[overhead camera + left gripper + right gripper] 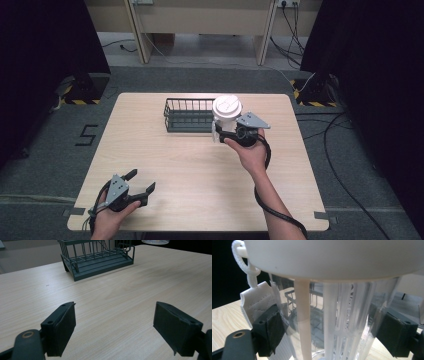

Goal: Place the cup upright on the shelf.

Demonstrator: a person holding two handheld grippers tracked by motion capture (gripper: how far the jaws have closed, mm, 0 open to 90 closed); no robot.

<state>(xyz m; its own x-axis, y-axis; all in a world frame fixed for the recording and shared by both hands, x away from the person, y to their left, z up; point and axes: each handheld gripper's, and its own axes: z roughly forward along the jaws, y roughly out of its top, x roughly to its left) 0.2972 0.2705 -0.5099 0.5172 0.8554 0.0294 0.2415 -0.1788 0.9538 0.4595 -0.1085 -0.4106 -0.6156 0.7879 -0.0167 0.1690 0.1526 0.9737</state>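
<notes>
A clear ribbed tumbler point(226, 111) with a white lid, a straw inside and a white strap on a cord is upright at the right end of the dark wire basket point(187, 117). My right gripper point(220, 131) is shut on the tumbler point(337, 327), one black pad on each side of its wall below the lid. Whether its base rests on the table I cannot tell. My left gripper point(140, 182) lies low near the table's front left corner. In the left gripper view this gripper point(115, 327) is open, with bare wood between its jaws.
The light wooden table point(200, 170) has the basket point(97, 260) at its middle back, and nothing lies in the basket. Cables run over the grey floor to the right of the table. Dark curtains hang on both sides.
</notes>
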